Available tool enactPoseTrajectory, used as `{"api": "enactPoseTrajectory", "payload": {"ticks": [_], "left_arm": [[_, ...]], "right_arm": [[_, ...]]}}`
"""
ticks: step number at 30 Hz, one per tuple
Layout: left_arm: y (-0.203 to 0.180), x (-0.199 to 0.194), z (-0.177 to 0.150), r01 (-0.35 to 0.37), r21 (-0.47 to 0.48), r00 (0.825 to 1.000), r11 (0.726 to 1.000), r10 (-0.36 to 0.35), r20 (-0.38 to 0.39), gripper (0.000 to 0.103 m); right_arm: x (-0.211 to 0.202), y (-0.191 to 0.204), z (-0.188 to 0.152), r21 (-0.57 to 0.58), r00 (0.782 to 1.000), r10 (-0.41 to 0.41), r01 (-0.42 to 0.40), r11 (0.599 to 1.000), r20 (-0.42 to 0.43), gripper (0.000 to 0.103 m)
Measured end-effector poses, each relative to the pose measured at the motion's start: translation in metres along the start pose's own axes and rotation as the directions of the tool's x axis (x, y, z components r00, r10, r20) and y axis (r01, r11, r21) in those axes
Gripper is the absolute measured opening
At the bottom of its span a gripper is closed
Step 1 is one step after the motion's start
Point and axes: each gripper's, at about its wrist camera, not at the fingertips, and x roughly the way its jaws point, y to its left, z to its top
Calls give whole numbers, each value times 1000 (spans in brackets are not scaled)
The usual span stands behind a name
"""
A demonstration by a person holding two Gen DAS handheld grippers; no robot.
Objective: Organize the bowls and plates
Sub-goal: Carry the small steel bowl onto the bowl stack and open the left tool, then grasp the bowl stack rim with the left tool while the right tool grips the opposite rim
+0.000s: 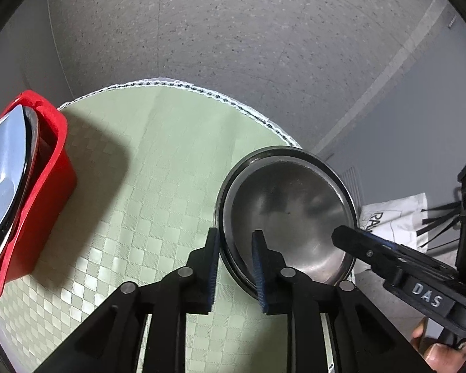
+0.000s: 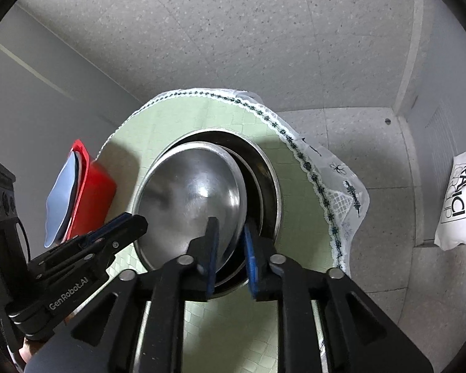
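Here, both tools grip steel bowl [image 2: 189, 199] rim: left tool [image 1: 234, 264], right tool [image 2: 230, 248], green tablecloth [image 1: 146, 161].

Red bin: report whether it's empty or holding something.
Holding something: a blue-grey plate stands tilted in the red bin, sticking out above its rim.

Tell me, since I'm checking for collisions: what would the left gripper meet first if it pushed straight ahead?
The left gripper already has the near rim of the steel bowls between its jaws, so it would press into that rim first. Depth is unclear, but nothing else lies nearer in that line.
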Motion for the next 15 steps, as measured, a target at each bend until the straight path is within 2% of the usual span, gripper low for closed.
{"api": "enactPoseTrajectory", "payload": {"ticks": [1,3,4,6,7,10,13,15], "left_arm": [[-1,0,1,4,-1,1000,1000,-4,-2,33],[1,-3,1,-2,-1,1000,1000,2,0,47],[1,-6,2,-3,-2,1000,1000,3,13,49],[1,-8,2,-5,-1,1000,1000,5,22,52],[1,-8,3,-4,-3,1000,1000,5,21,58],[3,-9,4,-13,-3,999,1000,13,33,62],[5,-3,5,-16,-5,1000,1000,16,14,68],[7,2,6,-20,-10,1000,1000,20,-3,68]], "right_arm": [[-3,1,0,-6,1000,-16,17,1000,9,35],[-13,5,0,-27,998,-46,47,999,46,60],[-19,6,0,-40,995,-63,66,997,71,62],[-27,4,1,-43,992,-76,81,996,96,63],[-29,3,3,-40,991,-82,87,995,103,63],[-34,-8,6,-18,988,-100,103,995,116,65],[-31,-19,8,6,989,-107,107,994,107,66],[-25,-25,8,22,990,-106,105,994,93,67]]}}
